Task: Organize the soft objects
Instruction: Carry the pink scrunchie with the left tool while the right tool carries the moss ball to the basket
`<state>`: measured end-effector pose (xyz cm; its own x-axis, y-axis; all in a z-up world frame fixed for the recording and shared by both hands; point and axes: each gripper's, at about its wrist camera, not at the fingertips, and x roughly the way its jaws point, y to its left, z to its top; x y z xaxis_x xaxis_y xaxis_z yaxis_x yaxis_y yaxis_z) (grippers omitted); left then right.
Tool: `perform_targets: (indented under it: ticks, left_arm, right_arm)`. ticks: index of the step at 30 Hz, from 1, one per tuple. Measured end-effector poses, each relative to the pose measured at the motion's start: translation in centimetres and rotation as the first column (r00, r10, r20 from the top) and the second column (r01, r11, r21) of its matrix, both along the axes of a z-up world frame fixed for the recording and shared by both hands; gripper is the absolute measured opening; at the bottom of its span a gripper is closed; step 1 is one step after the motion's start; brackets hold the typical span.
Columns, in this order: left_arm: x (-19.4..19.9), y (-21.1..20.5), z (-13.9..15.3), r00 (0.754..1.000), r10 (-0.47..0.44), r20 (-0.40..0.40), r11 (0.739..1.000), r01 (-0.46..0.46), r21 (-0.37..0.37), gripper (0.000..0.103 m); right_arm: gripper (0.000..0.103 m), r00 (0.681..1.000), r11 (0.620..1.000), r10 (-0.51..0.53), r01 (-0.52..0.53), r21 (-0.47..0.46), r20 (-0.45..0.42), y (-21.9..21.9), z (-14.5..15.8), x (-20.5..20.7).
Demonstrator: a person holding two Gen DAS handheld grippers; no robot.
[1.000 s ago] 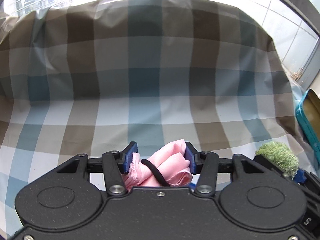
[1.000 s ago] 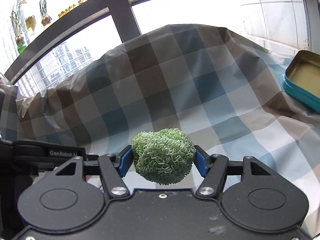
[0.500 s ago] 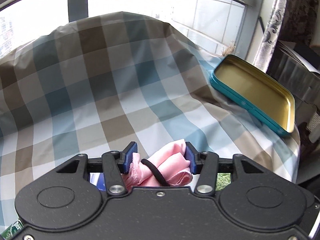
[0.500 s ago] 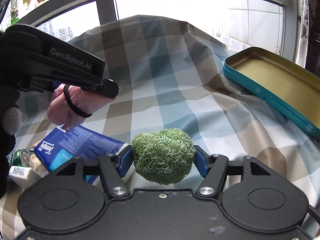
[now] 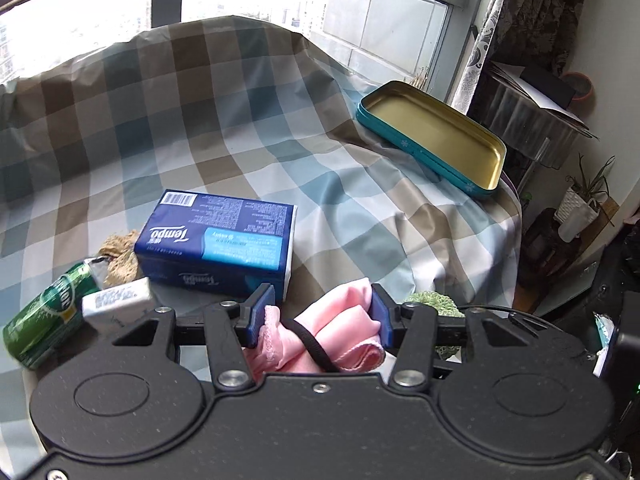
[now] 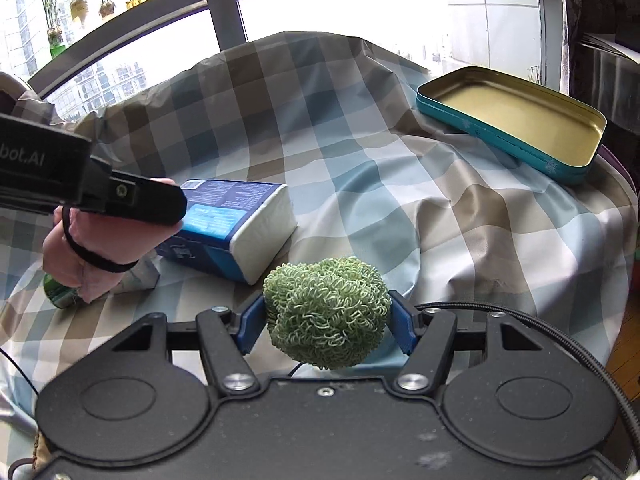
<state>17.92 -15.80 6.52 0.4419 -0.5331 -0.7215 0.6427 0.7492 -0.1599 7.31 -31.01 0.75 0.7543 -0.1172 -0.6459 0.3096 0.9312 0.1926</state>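
Left claw (image 5: 320,312): mine, clenched on the pink cloth (image 5: 332,332); both blue pads press into its folds.
Pink cloth: a rolled bundle with a black band (image 5: 310,342) looped around it, held off the desk (image 5: 360,208) above its near edge. In the right wrist view it hangs under my left claw (image 6: 160,204) at the left side, cloth (image 6: 92,248) bulging below the finger.
Right claw (image 6: 326,320): mine, clenched on the green puff (image 6: 328,312), which fills the gap between the pads and swells above and below them.
Green puff: a curly, loopy ball, held off the desk (image 6: 440,208) near its front edge. From the left wrist view only a slice of it (image 5: 430,302) shows, just right of my left claw.
Tin (image 6: 512,116): teal outside, gold inside, lying open and bare at the far right corner of the desk, tilted on the rumpled checked cover; also seen at (image 5: 432,136).
Tissue pack (image 5: 218,240): blue, lying flat toward the left of the desk, well apart from the tin.
Can (image 5: 44,316): green, on its side at the near left edge, beside the tissue pack.
White packet (image 5: 118,304): small, between can and tissue pack, touching the can.
Tan scrap (image 5: 120,256): a fibrous lump behind the can, against the tissue pack's left end.
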Motion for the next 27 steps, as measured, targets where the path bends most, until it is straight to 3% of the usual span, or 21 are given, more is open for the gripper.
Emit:
perform_targets:
  ticks: [4, 9, 18, 23, 27]
  left_arm:
    - [-3.5, 3.0, 1.0, 0.994, 0.091, 0.066, 0.995, -0.094, 0.039, 0.05]
    - [-7.3, 7.3, 1.7, 0.972, 0.205, 0.118, 0.977, -0.211, 0.039, 0.05]
    - [-12.3, 13.1, 1.6, 0.907, 0.403, 0.119, 0.914, -0.405, -0.007, 0.05]
    - [-13.9, 15.1, 0.3, 0.865, 0.488, 0.121, 0.871, -0.491, 0.0, 0.05]
    - [-14.6, 15.9, -1.0, 0.845, 0.522, 0.115, 0.85, -0.527, 0.02, 0.05]
  right_arm:
    - [0.063, 0.998, 0.999, 0.038, -0.039, 0.018, 0.056, 2.1, 1.8, -3.4]
    - [0.064, 0.985, 0.996, 0.089, -0.084, -0.039, 0.145, 5.0, 4.6, -7.5]
    - [0.065, 0.938, 0.977, 0.207, -0.182, -0.113, 0.277, 9.1, 9.2, -14.6]
    - [0.065, 0.926, 0.966, 0.256, -0.23, -0.122, 0.276, 10.9, 9.9, -15.8]
    - [0.065, 0.924, 0.956, 0.29, -0.268, -0.12, 0.25, 12.1, 9.4, -16.0]
